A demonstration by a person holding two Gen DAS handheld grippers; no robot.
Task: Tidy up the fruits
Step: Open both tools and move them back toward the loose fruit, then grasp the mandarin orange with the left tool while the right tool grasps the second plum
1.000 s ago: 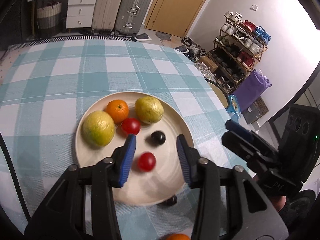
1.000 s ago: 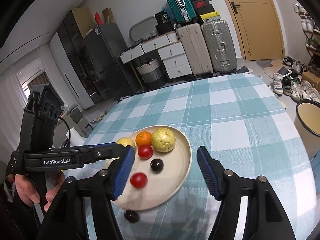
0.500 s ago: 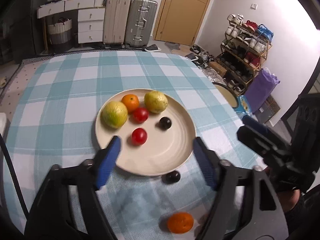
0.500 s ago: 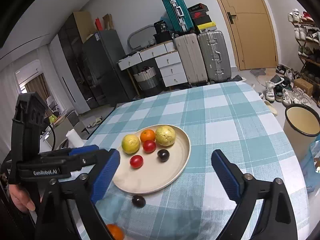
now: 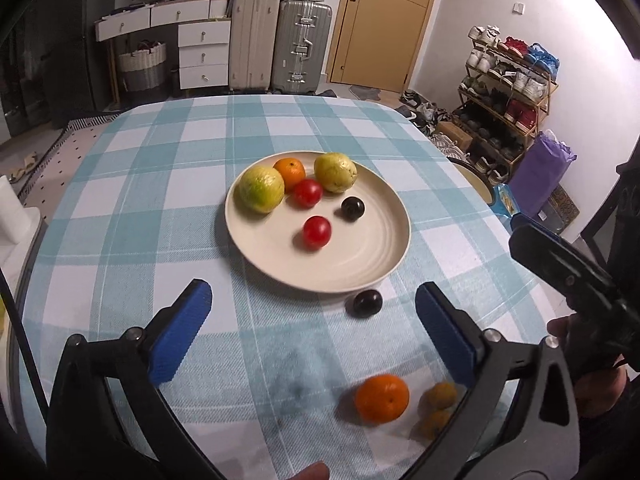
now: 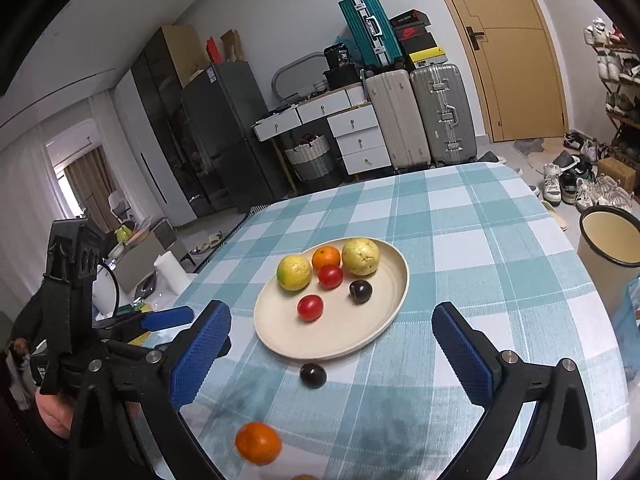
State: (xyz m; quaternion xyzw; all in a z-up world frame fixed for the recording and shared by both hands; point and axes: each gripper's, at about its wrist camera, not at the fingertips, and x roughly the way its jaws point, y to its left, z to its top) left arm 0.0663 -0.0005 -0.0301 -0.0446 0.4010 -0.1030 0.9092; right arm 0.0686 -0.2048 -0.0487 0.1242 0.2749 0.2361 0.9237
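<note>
Both grippers have drawn back from the round cream plate (image 5: 320, 276) since a second ago, and their jaws, then much narrower, are opening to nearly full spread with nothing between the pads.

From the left wrist camera, the left gripper (image 5: 312, 332) hangs over the teal-and-white checked counter (image 5: 132, 200) short of the plate. On the plate sit two yellow-green guavas (image 5: 262, 189), a small orange mandarin (image 5: 290, 170), two red cherry tomatoes (image 5: 317, 232) and a dark round plum (image 5: 353, 209). The nearer tomato lies alone in the middle, which suggests it was just set down. Off the plate, a second dark plum (image 5: 367, 303) rests just beside the near rim, and a second orange mandarin (image 5: 382, 398) lies nearer the person, with small yellowish fruits beside it, blurred.

From the right wrist camera, the right gripper (image 6: 332, 344) is likewise empty and pulled back, the loose plum (image 6: 313, 375) ahead of it. The fruits are near-round, so no long axis or heading matters. Judging by this, the loose pieces remain to be collected.
</note>
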